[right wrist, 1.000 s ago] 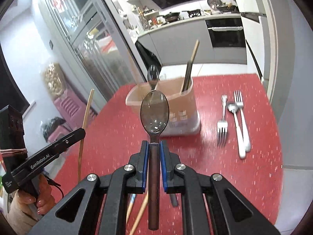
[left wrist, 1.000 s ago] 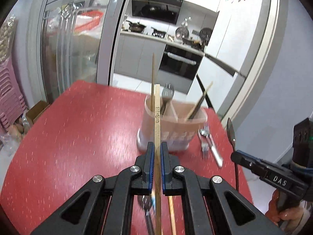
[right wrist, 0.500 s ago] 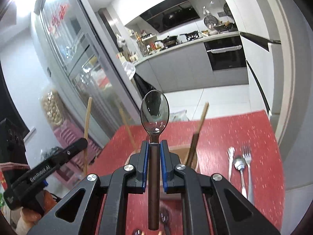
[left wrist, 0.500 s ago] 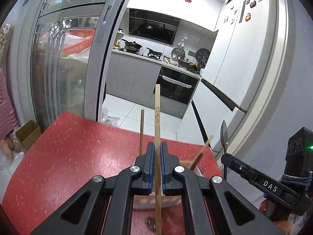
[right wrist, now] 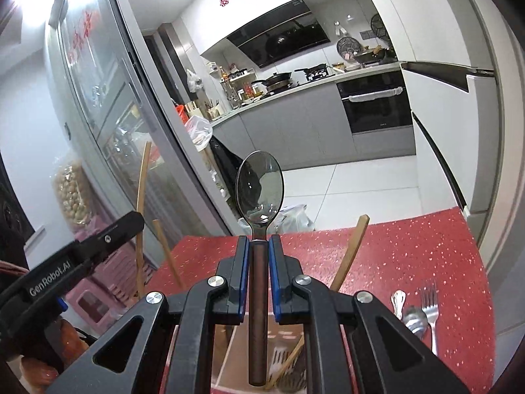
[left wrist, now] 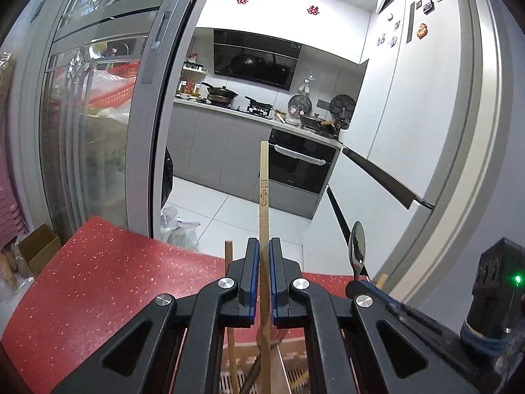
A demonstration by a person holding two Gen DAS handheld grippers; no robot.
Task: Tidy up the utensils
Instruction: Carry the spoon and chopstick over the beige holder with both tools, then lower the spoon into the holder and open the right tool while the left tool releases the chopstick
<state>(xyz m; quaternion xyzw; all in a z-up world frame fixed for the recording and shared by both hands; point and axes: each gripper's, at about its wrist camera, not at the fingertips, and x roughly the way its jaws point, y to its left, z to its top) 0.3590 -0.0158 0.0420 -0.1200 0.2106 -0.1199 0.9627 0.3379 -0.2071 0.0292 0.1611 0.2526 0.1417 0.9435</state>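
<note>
We are holding a chopstick (left wrist: 264, 197) upright in the left gripper (left wrist: 264, 272), the pads clamped on its shaft, with its lower end hanging over the holder (left wrist: 288, 354) just beneath. To do this well we are keeping the stick vertical and lining its tip up with the slot where another chopstick (left wrist: 228, 256) is standing, before letting go. On the right, the right gripper (right wrist: 259, 275) is squeezing the dark handle of a spoon (right wrist: 259, 190), bowl up, handle end hovering above the holder (right wrist: 285, 338). Which compartment lies under it we cannot quite tell, since the fingers are hiding the dividers. Further right, the forks (right wrist: 430, 302) are lying on the red table (right wrist: 426, 246), waiting.
</note>
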